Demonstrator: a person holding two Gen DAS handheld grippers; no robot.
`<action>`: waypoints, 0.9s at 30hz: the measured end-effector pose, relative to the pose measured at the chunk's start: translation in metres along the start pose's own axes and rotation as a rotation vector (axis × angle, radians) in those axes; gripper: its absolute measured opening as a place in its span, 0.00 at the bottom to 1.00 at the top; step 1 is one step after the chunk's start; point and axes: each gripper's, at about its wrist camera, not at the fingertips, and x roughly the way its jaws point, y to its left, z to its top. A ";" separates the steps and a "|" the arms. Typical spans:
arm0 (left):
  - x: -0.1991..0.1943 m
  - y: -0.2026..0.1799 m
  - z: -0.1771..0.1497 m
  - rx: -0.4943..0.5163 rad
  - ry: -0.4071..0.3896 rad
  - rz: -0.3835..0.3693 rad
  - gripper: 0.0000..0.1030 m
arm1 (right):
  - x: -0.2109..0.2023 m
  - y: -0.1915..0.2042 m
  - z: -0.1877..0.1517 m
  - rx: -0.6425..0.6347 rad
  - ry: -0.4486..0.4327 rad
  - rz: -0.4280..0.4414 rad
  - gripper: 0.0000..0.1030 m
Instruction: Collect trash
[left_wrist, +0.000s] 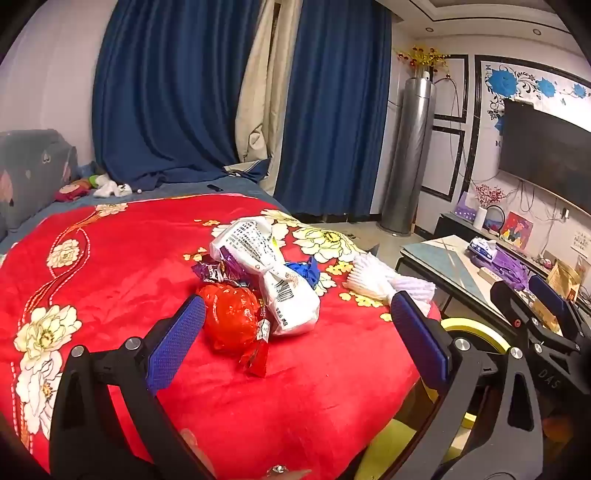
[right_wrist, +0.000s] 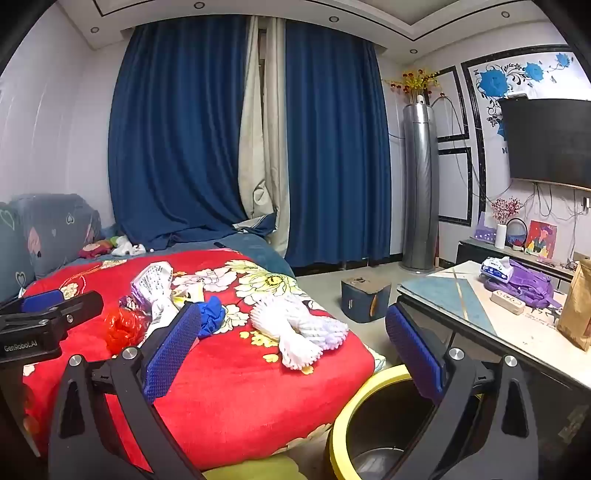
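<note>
both the left gripper (left_wrist: 295, 332) and right gripper (right_wrist: 291, 347) have black frames, silver screws and textured blue pads.

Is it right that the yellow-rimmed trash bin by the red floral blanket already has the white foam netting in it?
No. The white foam netting lies on the red floral blanket, not in the yellow-rimmed trash bin; the right wrist view shows this.
</note>
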 end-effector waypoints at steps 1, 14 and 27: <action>0.000 0.000 0.000 0.000 0.000 0.001 0.90 | 0.000 0.000 0.000 -0.003 0.004 -0.001 0.94; 0.000 0.000 0.004 -0.006 -0.003 -0.001 0.90 | 0.001 -0.001 -0.001 -0.002 0.013 -0.003 0.94; 0.001 0.001 0.005 -0.007 -0.003 -0.002 0.90 | 0.002 -0.001 -0.002 0.002 0.018 -0.003 0.94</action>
